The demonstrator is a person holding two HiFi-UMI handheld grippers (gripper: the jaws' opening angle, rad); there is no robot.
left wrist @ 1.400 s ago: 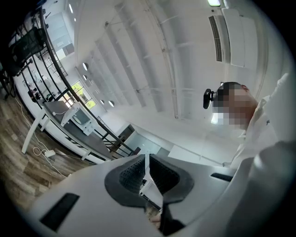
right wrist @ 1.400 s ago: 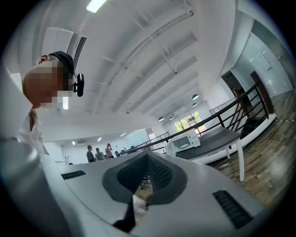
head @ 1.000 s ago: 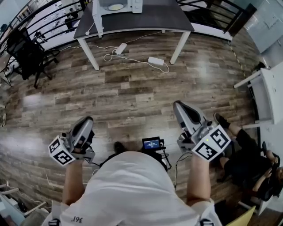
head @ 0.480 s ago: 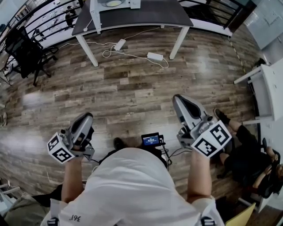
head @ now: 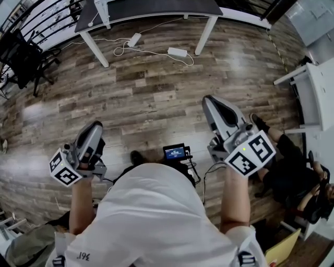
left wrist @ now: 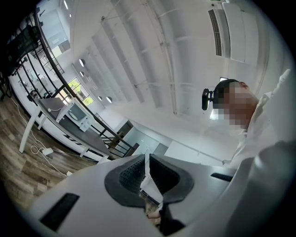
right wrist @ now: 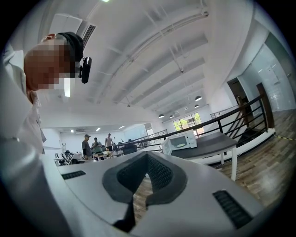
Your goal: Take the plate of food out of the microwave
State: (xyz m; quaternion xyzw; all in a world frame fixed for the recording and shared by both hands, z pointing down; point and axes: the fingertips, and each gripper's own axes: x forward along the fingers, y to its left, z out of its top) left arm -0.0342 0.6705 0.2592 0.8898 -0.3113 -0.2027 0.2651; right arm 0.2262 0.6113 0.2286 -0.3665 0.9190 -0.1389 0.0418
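Note:
The white microwave stands on a dark-topped table far across the wood floor, and a pale plate shows faintly inside it. It also appears small in the left gripper view, microwave. In the head view only the table's front edge and legs show at the top; the microwave is out of frame. My left gripper and right gripper are held close to the person's body, far from the table. Both are shut with nothing between the pads.
A power strip and white cables lie on the floor under the table. A black office chair stands at the left, a white desk at the right with a seated person beside it. Several people stand far off.
The table has slid up and mostly out of the head view, and the microwave has left that view. The left gripper has shifted a little down and left. Both grippers stay shut.

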